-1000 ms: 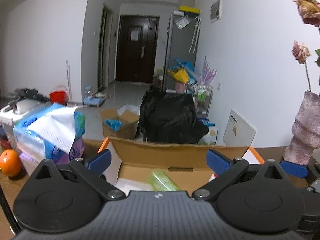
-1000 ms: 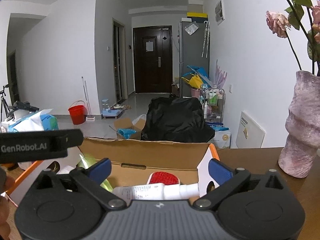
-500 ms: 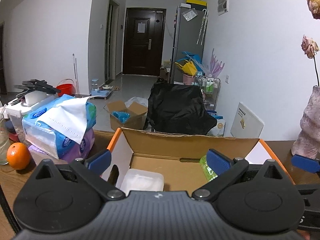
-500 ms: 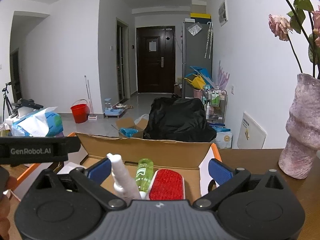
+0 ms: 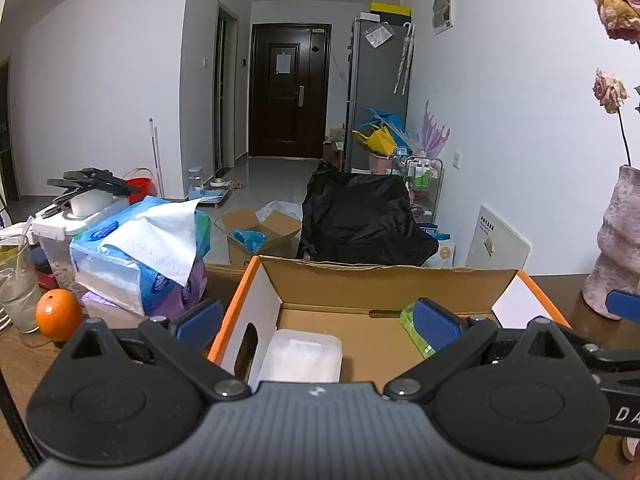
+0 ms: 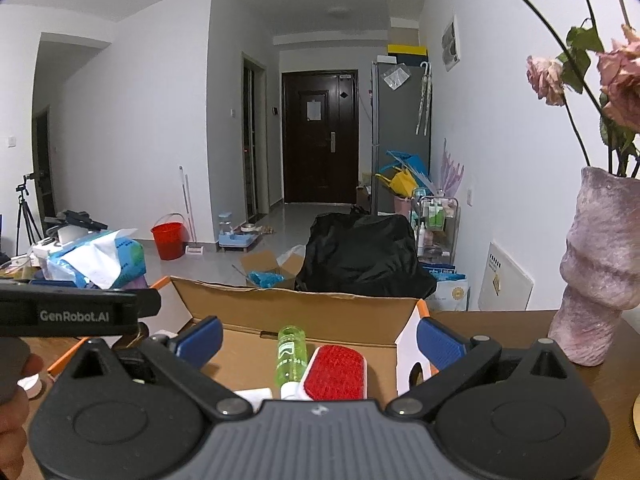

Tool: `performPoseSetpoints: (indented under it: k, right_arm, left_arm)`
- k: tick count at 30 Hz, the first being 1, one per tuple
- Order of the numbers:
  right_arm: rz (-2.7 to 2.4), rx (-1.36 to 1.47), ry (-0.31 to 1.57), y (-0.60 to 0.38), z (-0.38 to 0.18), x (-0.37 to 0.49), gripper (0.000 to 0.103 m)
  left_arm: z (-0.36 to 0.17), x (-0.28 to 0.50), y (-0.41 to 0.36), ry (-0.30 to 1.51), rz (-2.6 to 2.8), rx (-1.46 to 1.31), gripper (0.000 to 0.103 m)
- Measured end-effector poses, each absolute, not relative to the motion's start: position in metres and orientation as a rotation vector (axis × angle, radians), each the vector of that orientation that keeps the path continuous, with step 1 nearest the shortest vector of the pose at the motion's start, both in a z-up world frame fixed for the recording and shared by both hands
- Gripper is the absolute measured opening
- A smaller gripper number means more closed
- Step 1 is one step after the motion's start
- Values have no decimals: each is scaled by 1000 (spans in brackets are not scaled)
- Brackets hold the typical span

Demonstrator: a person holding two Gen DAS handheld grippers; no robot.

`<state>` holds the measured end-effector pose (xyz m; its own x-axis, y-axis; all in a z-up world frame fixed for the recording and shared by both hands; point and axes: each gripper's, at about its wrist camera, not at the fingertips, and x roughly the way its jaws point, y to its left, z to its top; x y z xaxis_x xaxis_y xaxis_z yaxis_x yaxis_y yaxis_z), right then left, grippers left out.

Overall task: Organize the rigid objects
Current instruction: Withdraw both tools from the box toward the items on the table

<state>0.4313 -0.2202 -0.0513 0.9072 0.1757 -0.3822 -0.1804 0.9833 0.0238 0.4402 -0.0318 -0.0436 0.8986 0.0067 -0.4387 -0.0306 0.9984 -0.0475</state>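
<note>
Inside cardboard box (image 6: 304, 312): green bottle (image 6: 290, 354), red brush (image 6: 335, 372), white container (image 5: 300, 356) already packed. At 12 o'clock, both fingers spread, empty.

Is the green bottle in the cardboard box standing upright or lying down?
Lying down. The green bottle rests on its side on the floor of the cardboard box, beside the red brush.
</note>
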Motion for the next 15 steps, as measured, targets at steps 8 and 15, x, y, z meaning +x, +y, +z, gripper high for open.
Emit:
performPoseSetpoints:
  k: [8, 15]
  right_arm:
    - [186, -15, 361, -224, -43, 408, 103]
    - [193, -31, 340, -223, -41, 380, 103]
  left_arm:
    - [-43, 417, -26, 441, 25, -38, 103]
    - [-43, 395, -20, 441, 33, -32, 103]
